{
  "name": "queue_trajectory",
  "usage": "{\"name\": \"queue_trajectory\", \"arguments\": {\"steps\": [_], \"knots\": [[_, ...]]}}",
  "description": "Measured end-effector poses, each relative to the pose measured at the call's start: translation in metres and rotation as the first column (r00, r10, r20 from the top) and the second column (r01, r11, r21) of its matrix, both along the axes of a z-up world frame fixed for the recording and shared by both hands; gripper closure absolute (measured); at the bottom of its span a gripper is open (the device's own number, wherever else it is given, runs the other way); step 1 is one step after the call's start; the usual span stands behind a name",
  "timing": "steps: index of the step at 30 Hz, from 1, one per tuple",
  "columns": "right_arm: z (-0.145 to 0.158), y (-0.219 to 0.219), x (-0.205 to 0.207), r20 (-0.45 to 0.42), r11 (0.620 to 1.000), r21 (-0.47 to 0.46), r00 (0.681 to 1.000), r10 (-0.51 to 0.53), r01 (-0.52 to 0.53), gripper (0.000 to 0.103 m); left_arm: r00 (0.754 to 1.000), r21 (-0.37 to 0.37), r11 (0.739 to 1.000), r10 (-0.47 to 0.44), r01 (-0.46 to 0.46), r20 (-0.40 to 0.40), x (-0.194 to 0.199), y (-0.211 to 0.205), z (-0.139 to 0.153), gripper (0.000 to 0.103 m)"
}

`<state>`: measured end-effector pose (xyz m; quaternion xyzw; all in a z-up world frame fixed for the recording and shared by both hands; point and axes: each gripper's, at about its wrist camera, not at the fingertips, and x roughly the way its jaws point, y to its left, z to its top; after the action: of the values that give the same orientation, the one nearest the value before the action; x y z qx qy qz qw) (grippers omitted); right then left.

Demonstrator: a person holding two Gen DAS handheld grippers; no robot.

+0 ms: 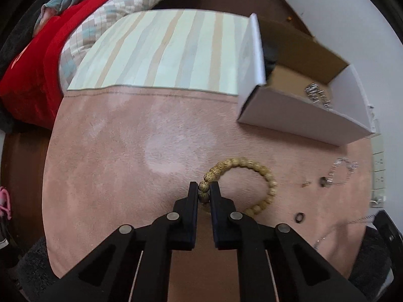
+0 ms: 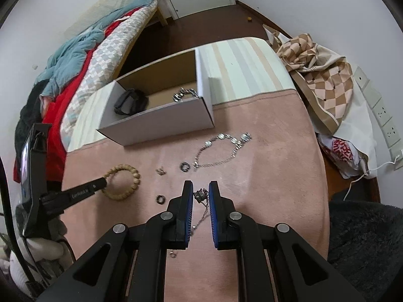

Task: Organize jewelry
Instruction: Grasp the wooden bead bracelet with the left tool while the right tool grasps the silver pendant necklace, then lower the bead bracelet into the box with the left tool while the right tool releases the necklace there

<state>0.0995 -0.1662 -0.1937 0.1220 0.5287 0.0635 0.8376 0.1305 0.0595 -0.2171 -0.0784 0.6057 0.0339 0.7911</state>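
Note:
A tan beaded bracelet (image 1: 267, 173) (image 2: 131, 173) lies on the pink cloth (image 1: 113, 163). My left gripper (image 1: 204, 188) (image 2: 104, 182) is shut on its near-left beads. In the right wrist view my right gripper (image 2: 200, 192) is shut on a small silver pendant (image 2: 200, 195), held above the cloth, and its thin chain (image 2: 201, 216) hangs down between the fingers. An open white cardboard box (image 1: 297, 115) (image 2: 161, 123) stands further back, holding a silver link bracelet (image 2: 185, 94) (image 1: 317, 95) and a dark item (image 2: 129, 104).
A silver charm bracelet (image 2: 221, 148) (image 1: 343, 167), two dark rings (image 2: 184, 167) (image 2: 160, 199) and a small earring (image 2: 160, 171) lie loose on the cloth. A checked scarf (image 2: 320, 75) is piled at the right edge. Bedding (image 2: 83, 58) sits at left.

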Motion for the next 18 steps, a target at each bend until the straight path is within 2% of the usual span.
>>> {"name": "queue_trajectory", "arguments": {"steps": [5,9,18], "knots": [[0.023,0.003,0.005,0.018,0.999,0.042,0.999,0.031,-0.032,0.090,0.998,-0.059,0.997,-0.041,0.044,0.055,-0.010,-0.008,0.038,0.096],[0.054,0.007,0.009,0.063,0.996,0.061,0.996,0.063,-0.067,0.090,0.993,-0.097,0.993,-0.057,0.068,0.106,-0.011,-0.008,0.072,0.096],[0.147,0.010,0.044,0.207,0.987,0.088,0.972,0.112,-0.132,0.090,0.964,-0.160,0.979,-0.080,0.123,0.255,0.031,-0.004,0.152,0.096]]}}
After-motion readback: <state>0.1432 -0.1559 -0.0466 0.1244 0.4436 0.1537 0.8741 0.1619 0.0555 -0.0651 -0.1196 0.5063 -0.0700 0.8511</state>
